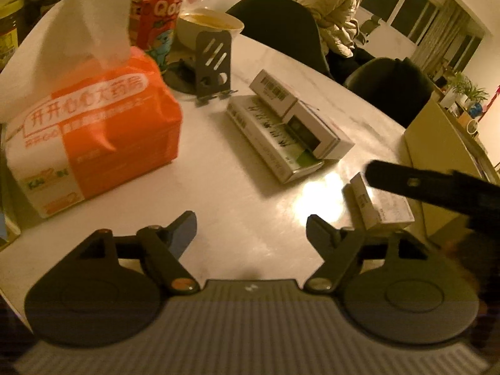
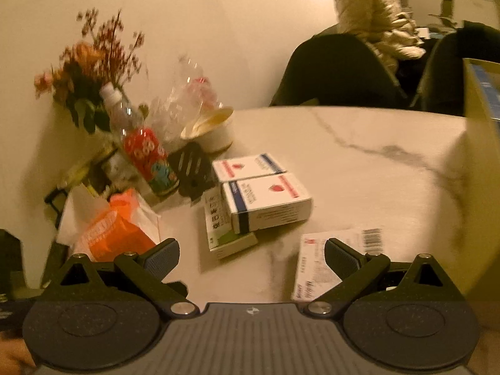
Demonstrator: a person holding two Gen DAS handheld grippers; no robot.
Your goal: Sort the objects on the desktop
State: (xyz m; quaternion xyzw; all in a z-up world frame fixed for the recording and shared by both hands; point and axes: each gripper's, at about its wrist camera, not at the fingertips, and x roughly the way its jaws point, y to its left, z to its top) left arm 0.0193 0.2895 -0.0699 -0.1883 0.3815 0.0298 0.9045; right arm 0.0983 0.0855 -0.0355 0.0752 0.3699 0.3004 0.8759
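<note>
Three boxes (image 2: 250, 200) lie stacked mid-tabletop (image 2: 359, 162): two white ones on a green-edged one. A fourth box (image 2: 325, 265) lies alone, near the right gripper (image 2: 251, 257). Both it and the left gripper (image 1: 251, 231) stand apart, empty. One orange tissue pack (image 1: 93, 134), one red bottle (image 2: 150, 159) and one bowl (image 2: 209, 128) stand behind.

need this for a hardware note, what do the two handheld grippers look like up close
Both look alike. The left gripper and right gripper each have a grey ribbed body with a small white logo, two dark round discs at the sides, and black linkage bars with silver rivets. The fingers carry blue-grey ribbed pads. No cables or sleeves show.
</note>
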